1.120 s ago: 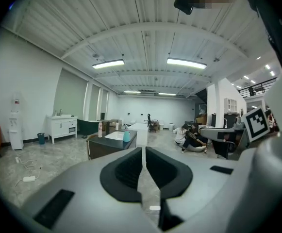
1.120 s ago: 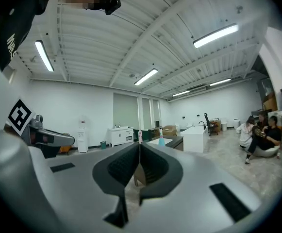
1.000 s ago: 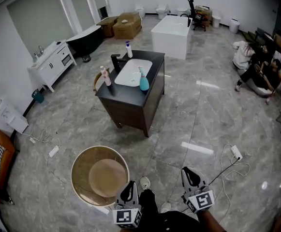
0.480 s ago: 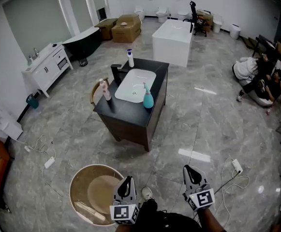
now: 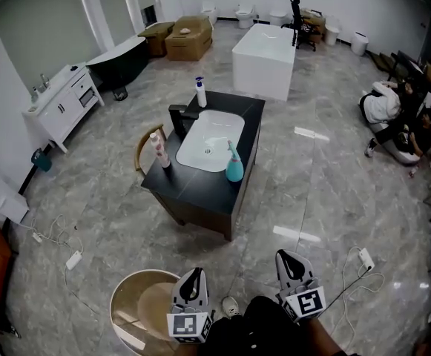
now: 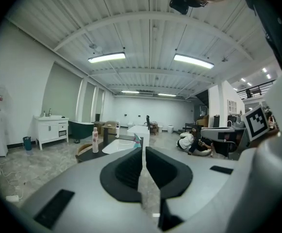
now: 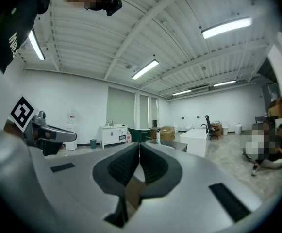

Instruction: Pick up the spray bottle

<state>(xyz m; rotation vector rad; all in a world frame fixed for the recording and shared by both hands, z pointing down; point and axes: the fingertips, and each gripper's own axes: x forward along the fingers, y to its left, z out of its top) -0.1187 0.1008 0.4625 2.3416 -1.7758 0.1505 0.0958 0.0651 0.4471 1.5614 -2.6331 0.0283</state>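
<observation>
Both tongs are in frame at the bottom of the head view, and I find neither one carrying anything. The left gripper (image 5: 193,275) has its jaws drawn together to a thin slit, with nothing between them. The right gripper (image 5: 288,259) has its jaws pressed together, also empty. Both point toward the black vanity (image 5: 199,202), which stands well apart from them across the grey marble floor (image 5: 326,199).

The spray bottle (image 5: 234,167) – teal, with its trigger head on top – stands upright on the vanity's countertop. It is on the narrow strip between the white basin (image 5: 208,141) and the countertop's right edge, toward the near end. In the left gripper view the spray bottle (image 6: 137,140) shows just above the jaw tips, small and far off.

Other items on the countertop:
- a pink bottle (image 5: 158,149) at the left edge, upright
- a white bottle (image 5: 200,93) with a blue cap at the far corner
- a black faucet (image 5: 178,116) at the basin's far left

On the floor, a round wooden tub (image 5: 137,302) lies just beside the left gripper – partly cut off by the frame's lower edge. A white power strip (image 5: 363,257) lies to the right. A white bathtub (image 5: 262,52) stands beyond the vanity.
</observation>
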